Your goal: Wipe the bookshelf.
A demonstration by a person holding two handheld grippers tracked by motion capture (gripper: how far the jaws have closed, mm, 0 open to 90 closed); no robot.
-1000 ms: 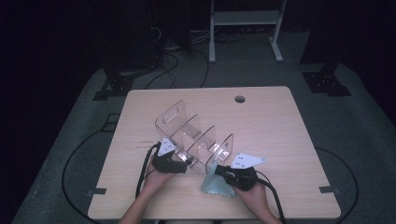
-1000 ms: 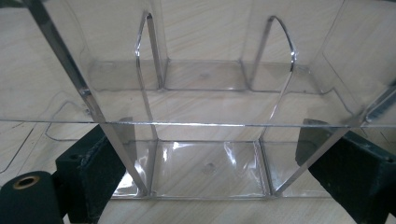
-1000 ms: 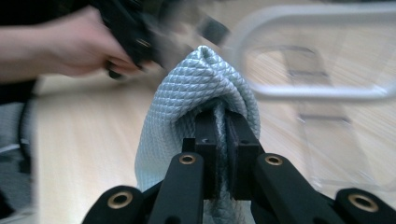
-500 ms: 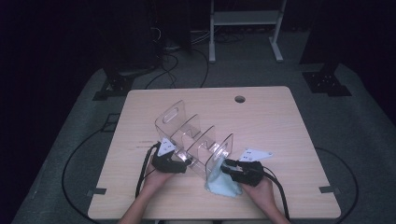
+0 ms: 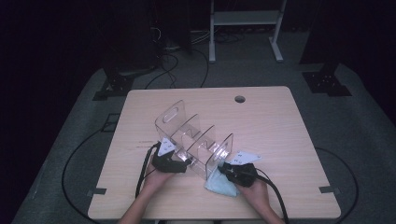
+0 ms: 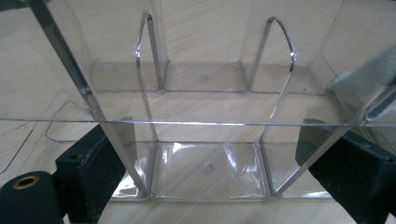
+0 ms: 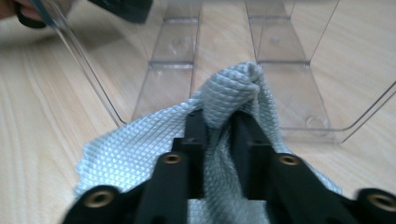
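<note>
While a person steadies a clear plastic organizer near the front of a wooden table, the right gripper pinches a pale blue-green cloth, its jaws having just been closing with a fold of the fabric bunched between them. Seen from the right gripper view, the cloth rises in a small peak between the black jaws, which stand almost together and press on it; the rest of the fabric spreads on the tabletop toward 7 o'clock. The left gripper sits at the organizer's near left corner, jaws spread wide around the acrylic walls and base; the left gripper view has the organizer passing between them, and the hold looks like a bracing clamp.

From above, the cloth lies at about 5 o'clock from the organizer, touching or just beside its near right end, with the right hand directly behind it. The organizer's long axis runs from roughly 11 o'clock to 5 o'clock across the table, its dividers forming a row of open slots. From the pinched fold, the nearest slot lies at 12 o'clock, just ahead of the jaws. The right hand is plainly the nearer one to the cloth, so the coming move, judged from this layout, would be lifting the fold and carrying it forward over the low front wall into that slot.
</note>
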